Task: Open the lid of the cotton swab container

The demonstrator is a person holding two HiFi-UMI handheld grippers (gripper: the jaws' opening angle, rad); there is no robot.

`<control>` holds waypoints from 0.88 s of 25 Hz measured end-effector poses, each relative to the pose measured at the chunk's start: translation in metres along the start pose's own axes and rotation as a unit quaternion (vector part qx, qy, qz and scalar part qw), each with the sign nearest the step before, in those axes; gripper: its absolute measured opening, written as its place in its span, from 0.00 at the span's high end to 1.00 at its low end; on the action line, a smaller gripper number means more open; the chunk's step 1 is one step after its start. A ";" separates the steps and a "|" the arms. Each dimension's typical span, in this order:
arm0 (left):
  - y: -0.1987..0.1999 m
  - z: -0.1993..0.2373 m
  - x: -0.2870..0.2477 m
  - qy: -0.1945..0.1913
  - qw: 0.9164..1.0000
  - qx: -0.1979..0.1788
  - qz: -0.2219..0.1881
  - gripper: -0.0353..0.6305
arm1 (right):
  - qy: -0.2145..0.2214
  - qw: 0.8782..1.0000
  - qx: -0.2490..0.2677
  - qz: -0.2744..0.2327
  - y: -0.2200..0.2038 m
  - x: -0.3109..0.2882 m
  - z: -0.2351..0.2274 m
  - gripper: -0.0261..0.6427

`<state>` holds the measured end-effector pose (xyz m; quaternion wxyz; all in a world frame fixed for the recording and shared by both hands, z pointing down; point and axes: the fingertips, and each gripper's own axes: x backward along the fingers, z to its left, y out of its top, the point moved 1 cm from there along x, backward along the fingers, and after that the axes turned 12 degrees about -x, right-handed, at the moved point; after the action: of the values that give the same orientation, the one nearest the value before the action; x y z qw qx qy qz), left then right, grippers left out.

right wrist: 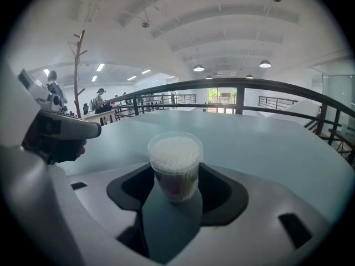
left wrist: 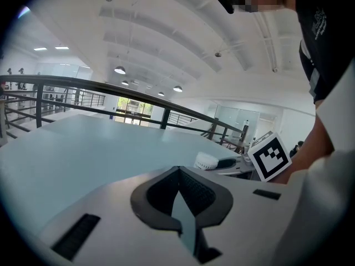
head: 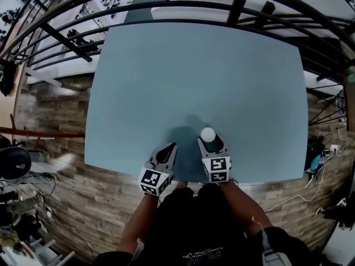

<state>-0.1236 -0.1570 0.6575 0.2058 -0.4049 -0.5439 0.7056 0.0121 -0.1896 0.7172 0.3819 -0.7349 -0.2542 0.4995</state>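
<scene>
The cotton swab container (right wrist: pixel 175 165) is a small clear round tub packed with white swab tips, standing upright on the pale blue table (head: pixel 194 76) near its front edge. My right gripper (right wrist: pixel 175 177) is shut on its lower body, one pad on each side. From the head view its white top (head: pixel 208 134) shows at the tip of the right gripper (head: pixel 211 143). My left gripper (head: pixel 166 151) rests just to its left, shut with nothing between its fingers. The left gripper view has its closed jaws (left wrist: pixel 178 176) in front and the container (left wrist: pixel 206 160) beyond, to the right.
Black metal railings (head: pixel 166 7) curve around the table's far side and left. Wood-look floor (head: pixel 55 121) lies beside and below the table. Cables and small items (head: pixel 321 159) lie on the floor at the right. The person's arms and dark shirt (head: pixel 194 226) fill the bottom.
</scene>
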 end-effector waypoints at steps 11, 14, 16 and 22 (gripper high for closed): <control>0.007 -0.006 -0.004 -0.003 1.000 -0.008 -0.002 0.93 | 0.012 1.000 0.011 -0.005 0.011 0.007 -0.003 0.59; 0.009 -0.009 -0.004 -0.004 1.000 -0.013 -0.005 0.93 | 0.023 1.000 0.011 -0.006 0.019 0.013 0.001 0.59; 0.013 -0.009 -0.005 -0.006 1.000 -0.018 -0.007 0.93 | 0.032 0.999 0.015 -0.009 0.025 0.016 0.004 0.59; 0.030 -0.018 -0.008 -0.015 0.999 -0.029 -0.019 0.93 | 0.059 0.998 0.028 -0.022 0.037 0.024 0.008 0.59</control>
<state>-0.1001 -0.1622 0.6309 0.1988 -0.3895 -0.5750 0.6915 0.0132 -0.1901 0.6722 0.4271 -0.7467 -0.2331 0.4536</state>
